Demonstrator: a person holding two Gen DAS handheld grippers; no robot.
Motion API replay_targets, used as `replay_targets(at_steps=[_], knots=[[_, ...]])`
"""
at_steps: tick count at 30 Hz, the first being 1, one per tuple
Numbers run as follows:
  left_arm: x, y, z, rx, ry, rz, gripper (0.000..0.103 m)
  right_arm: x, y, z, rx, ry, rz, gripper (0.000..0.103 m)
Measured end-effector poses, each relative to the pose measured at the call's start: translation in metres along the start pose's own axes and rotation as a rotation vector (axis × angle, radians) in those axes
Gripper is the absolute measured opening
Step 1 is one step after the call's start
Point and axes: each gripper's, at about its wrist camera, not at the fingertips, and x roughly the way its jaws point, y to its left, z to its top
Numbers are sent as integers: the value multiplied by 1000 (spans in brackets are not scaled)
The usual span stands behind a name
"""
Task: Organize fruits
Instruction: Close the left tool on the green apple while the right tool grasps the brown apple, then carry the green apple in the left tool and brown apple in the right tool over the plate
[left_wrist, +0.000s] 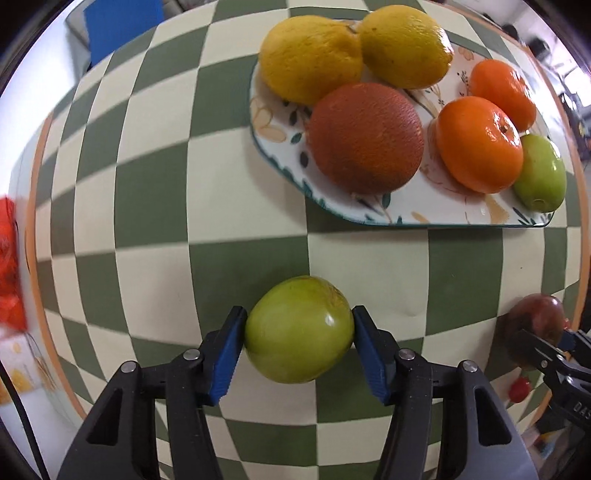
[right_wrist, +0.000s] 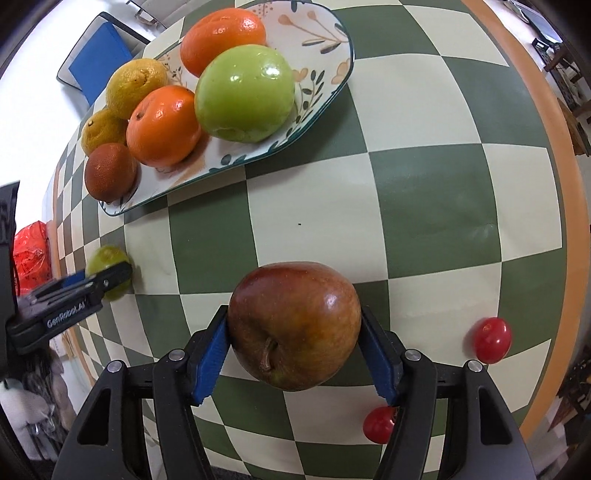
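My left gripper is shut on a green apple, held just above the checked tablecloth in front of the floral plate. That plate carries two lemons, a dark orange, two tangerines and a second green apple. My right gripper is shut on a red apple, stem facing the camera. The right wrist view also shows the plate at upper left, and the left gripper with its green apple at far left. The red apple appears at the right edge of the left wrist view.
Two cherry tomatoes lie on the cloth near my right gripper, one to its right and one under its right finger. The round table's orange rim curves along the right. A blue chair seat stands beyond the table, a red bag at left.
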Motion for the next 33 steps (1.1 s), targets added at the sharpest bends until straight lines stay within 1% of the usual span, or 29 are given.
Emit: replay_targets(at_steps=[5, 11, 14, 16, 20, 21, 22, 25, 26, 27, 30, 31, 32, 33], knots=[[6, 1, -24, -92, 53, -130, 55, -1, -4, 4, 0, 7, 12, 69], [10, -4, -37, -140, 70, -189, 55, -3, -7, 4, -21, 5, 19, 69], [7, -5, -38, -162, 78, -225, 55, -5, -12, 0, -3, 7, 56, 69], [2, -17, -41, -178, 80, -258, 55, -8, -17, -3, 9, 7, 84, 69], [-19, -25, -37, -213, 79, -363, 55, -21, -23, -4, 30, -12, 133, 69], [-29, -29, -33, -213, 70, -394, 55, -26, -25, -3, 37, -19, 149, 69], [-33, -32, -30, -210, 61, -409, 55, -31, -27, -2, 44, -28, 162, 69], [-66, -45, -11, -175, 16, -444, 55, -50, -32, 7, 68, -69, 207, 69], [-74, -49, 4, -159, 3, -453, 55, -58, -34, 13, 78, -88, 226, 69], [-83, -54, 11, -144, -12, -460, 55, -66, -35, 20, 87, -110, 241, 69], [-98, -72, 54, -95, -41, -447, 55, -84, -38, 46, 102, -165, 255, 69], [-104, -77, 65, -80, -46, -438, 55, -89, -39, 59, 109, -188, 251, 69], [-110, -70, 73, -68, -51, -428, 55, -92, -40, 69, 112, -201, 245, 69], [-114, -75, 87, -48, -60, -404, 55, -93, -39, 78, 112, -212, 236, 69]])
